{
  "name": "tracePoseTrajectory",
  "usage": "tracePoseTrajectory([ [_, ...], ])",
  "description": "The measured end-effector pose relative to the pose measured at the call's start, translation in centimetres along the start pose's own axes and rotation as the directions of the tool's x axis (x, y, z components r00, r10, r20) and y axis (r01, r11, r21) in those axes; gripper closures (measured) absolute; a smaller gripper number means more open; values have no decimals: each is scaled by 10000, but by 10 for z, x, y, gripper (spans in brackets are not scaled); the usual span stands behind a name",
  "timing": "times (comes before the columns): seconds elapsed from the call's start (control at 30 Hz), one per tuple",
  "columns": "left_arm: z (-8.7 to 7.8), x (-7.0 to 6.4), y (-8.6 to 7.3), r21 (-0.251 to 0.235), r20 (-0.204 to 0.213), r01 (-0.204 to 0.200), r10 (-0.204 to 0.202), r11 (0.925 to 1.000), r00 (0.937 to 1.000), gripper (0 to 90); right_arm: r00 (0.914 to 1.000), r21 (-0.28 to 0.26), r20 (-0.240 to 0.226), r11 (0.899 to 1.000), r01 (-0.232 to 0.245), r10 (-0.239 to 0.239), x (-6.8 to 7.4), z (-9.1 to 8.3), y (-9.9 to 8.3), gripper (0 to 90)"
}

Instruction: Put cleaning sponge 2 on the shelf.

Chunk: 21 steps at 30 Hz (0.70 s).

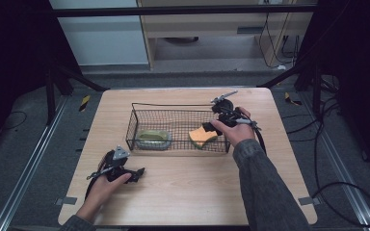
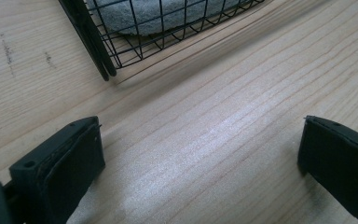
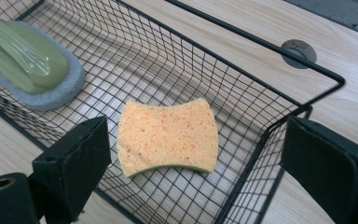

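On the wooden table (image 1: 188, 192) stands a black wire basket (image 1: 139, 107); inside, a green scrubber (image 1: 152, 138) lies at its left end and the orange sponge (image 3: 168, 135) at its right. The right gripper (image 3: 193, 158) hovers above the sponge, jaws apart; the left gripper (image 2: 200, 158) rests low over bare wood, jaws wide

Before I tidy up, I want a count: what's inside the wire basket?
Inside the wire basket lie an orange sponge and a green-handled scrubber on a grey pad. Whatever lies under them is covered.
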<state>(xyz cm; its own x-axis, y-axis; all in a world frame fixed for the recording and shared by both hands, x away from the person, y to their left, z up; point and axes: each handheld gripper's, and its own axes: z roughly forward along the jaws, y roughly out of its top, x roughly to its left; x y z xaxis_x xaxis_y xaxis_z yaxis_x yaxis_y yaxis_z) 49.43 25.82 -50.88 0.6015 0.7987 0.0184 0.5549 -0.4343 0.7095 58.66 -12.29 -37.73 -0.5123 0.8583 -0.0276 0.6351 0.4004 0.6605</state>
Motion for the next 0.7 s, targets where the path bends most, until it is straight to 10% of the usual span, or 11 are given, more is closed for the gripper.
tracePoseTrajectory([
  [0.7, 0, 0, 0, -12, -4, 17, -17, 10000, 10000, 0, 9996, -832, 174, 9963, -203, 218, -27, -56, -67, 104],
])
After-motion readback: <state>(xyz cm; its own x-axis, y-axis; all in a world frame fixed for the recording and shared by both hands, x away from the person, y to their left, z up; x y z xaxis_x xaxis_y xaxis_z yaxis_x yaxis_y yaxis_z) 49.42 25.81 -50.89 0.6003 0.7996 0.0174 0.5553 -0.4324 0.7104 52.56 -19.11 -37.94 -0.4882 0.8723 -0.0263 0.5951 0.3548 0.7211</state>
